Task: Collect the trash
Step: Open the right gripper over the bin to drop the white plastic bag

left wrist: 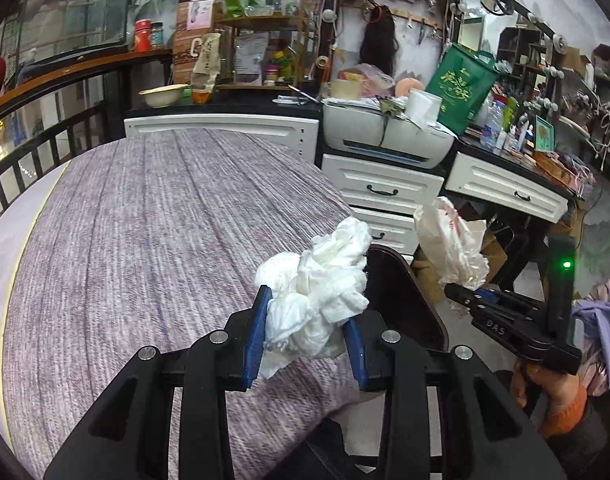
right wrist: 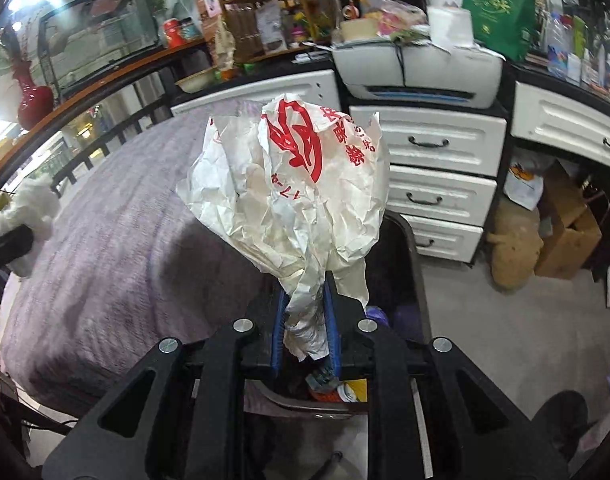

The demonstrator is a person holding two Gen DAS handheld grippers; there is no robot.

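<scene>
The left tool (left wrist: 305, 340) is clamped on a wad of crumpled white tissue (left wrist: 321, 292), its blue pads (left wrist: 255, 332) pressing in from both sides so that most of the wad bulges out ahead of the tips; a soft, springy bundle like this is likely pinched low so it cannot slip free while carried. The right tool (right wrist: 305, 320) is closed tight on the twisted neck of a crumpled white wrapper with red print (right wrist: 293, 188), which fans out above and ahead of the tips; gripping the narrow neck probably gives the pads something firm to bite. Just beyond and below both tools is the dark rim of a bin (right wrist: 409, 248), standing beside a bed with a purple cover (left wrist: 145, 240); through the right tool's frame, scraps already lie inside the bin. From the left wrist view the right tool hangs off to the right, near the bin, with the wrapper held up clear of it. Both pieces seem to be held over or next to the opening so that releasing them would drop them in.
</scene>
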